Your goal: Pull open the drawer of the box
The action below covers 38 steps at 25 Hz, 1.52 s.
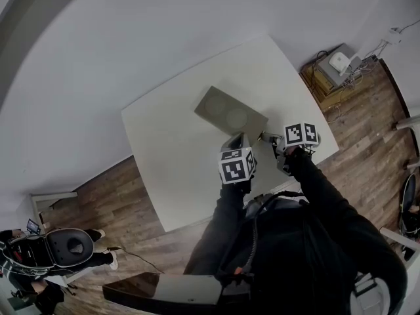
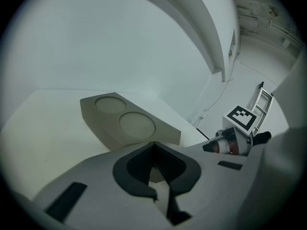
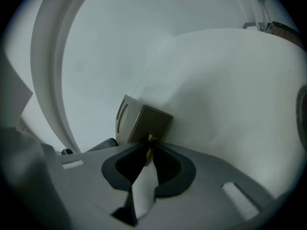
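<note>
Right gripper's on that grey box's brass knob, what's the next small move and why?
Probably pull the right gripper straight back, away from the grey rectangular box. Its jaws are shut on the small brass knob, the drawer front looks flush, and the left gripper sits at the box's near edge.

**Q:** Left hand-held gripper (image 1: 235, 140)?
**A:** Jaws together, left arm (image 1: 220, 223) extended forward.
**Q:** Right hand-held gripper (image 3: 148, 145)?
**A:** Jaws closed on the brass drawer knob (image 3: 150, 138), right arm (image 1: 323, 184) reaching alongside in a dark sleeve.
</note>
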Motion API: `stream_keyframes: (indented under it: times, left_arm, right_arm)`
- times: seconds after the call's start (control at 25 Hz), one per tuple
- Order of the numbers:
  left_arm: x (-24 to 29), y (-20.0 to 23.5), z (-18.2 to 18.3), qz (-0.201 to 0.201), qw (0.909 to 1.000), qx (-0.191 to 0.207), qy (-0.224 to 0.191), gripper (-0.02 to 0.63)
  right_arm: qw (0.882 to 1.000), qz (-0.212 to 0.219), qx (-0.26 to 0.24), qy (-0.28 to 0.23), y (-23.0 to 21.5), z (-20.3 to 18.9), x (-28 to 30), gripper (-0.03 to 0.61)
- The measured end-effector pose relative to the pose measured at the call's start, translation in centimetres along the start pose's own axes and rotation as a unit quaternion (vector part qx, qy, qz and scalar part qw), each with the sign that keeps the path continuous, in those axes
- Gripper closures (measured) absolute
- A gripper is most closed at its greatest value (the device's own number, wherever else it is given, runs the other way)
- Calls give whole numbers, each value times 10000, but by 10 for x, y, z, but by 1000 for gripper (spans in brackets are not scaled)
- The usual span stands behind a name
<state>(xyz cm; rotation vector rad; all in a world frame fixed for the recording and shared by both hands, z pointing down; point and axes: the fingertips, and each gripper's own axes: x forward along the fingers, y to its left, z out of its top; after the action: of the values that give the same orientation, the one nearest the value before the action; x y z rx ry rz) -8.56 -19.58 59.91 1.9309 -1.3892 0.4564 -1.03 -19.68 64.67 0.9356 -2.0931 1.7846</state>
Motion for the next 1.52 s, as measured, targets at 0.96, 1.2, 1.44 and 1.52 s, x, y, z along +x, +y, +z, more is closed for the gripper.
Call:
stream_keyframes:
  times: [0.96, 1.2, 1.44, 1.52]
  left_arm:
    - [5, 2, 4, -75, 9996, -237, 112, 617]
    - [4, 3, 5, -89, 9996, -202, 147, 617]
    - [8, 6, 9, -156, 9996, -145, 192, 617]
    - [10, 9, 13, -168, 9995, -162, 208, 617]
  right_arm:
    - [9999, -87, -12, -52, -8, -2, -13, 534]
    - [9999, -111, -3, -60, -7, -4, -14, 534]
    - [9998, -158, 12, -82, -9, 0, -13, 534]
    - [9998, -180, 9, -76, -8, 4, -10, 532]
